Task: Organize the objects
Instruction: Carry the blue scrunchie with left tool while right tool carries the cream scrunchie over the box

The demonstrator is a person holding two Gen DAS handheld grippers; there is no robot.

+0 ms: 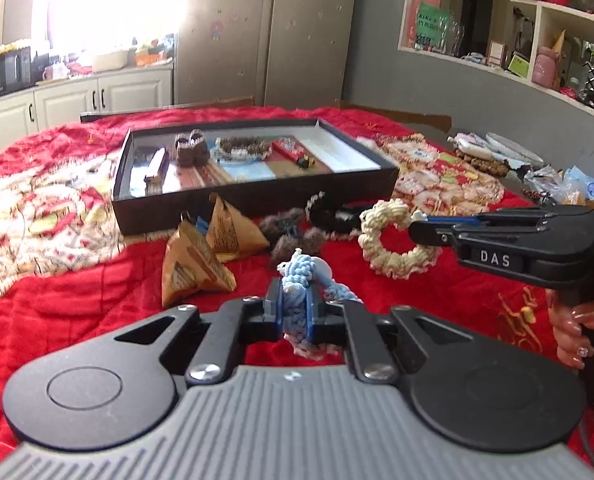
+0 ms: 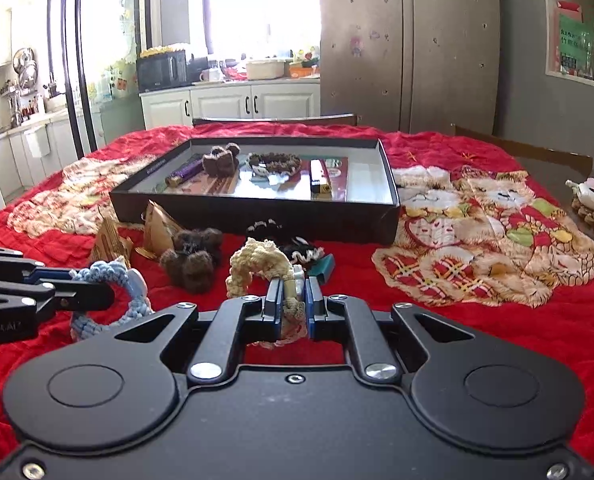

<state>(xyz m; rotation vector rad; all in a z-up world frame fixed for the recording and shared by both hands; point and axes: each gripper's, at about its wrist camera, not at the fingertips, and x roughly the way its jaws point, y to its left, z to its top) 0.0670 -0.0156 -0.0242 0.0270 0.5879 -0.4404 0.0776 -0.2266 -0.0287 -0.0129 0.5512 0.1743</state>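
blown-out window (image 1: 109,8) glare (backlit), fisheye-warped edges

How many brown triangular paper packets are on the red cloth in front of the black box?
2. One packet lies nearest the left gripper's camera; the other packet sits just behind it, closer to the black box. Others may be hidden.

The left gripper (image 1: 295,312) has black linkage arms, silver screws, blue-edged pads and a ribbed grey base. The right gripper (image 2: 293,308) is all black, lettered "DAS" on its side. The hand (image 1: 577,328) wears decorated nails.
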